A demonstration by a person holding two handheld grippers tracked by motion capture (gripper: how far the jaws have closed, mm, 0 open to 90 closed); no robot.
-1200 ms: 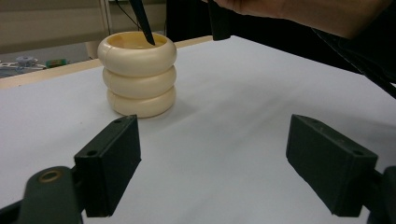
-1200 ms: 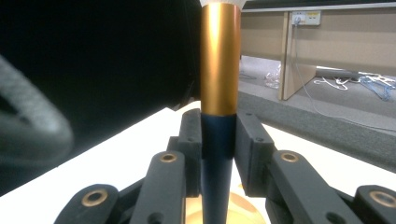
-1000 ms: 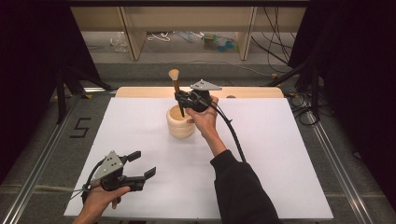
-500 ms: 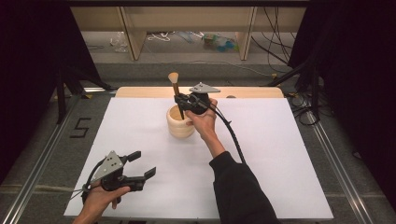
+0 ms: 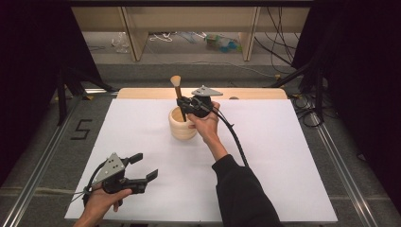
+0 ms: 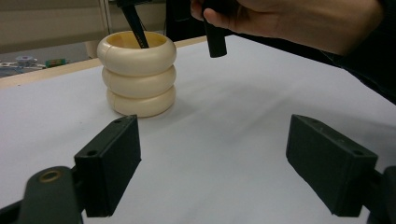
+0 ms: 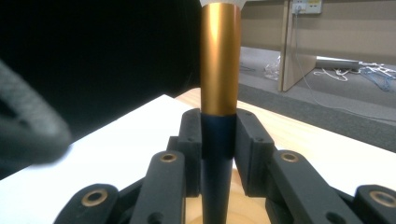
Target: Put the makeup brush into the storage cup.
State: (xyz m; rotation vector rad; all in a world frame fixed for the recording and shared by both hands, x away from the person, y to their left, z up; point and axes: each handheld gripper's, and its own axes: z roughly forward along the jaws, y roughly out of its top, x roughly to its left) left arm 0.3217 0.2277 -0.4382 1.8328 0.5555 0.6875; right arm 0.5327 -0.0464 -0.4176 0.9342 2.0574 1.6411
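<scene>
Nearest the person, the left tool [image 5: 142,168] rests low over the near left part of the bench [image 5: 283,156], held in the left hand [image 5: 101,201]. Its jaws stand wide apart with nothing between them, released; the left gripper view shows bare white surface through the gap. Around it the bench lies open on every side, and the near edge runs just behind the hand.

Farther out, near the middle and toward the far edge, stands the cup [image 5: 182,124], a cream holder of three stacked rings, upright with its mouth up. White surface spreads well clear to its left and right; the wooden strip of the far edge lies just beyond it.

The right tool [image 5: 183,105] hangs over the cup's far rim, carried by the right hand [image 5: 205,125]. It is clenched on the brush [image 5: 178,97]: in the right gripper view both pads press the dark handle just under the gold ferrule. The brush's long axis runs nearly upright, leaning slightly, with the pale bristle head up and away from the person and the dark handle end down inside the cup. The handle enters the mouth on a slant in the left gripper view; whether its tip touches the bottom I cannot tell.
</scene>
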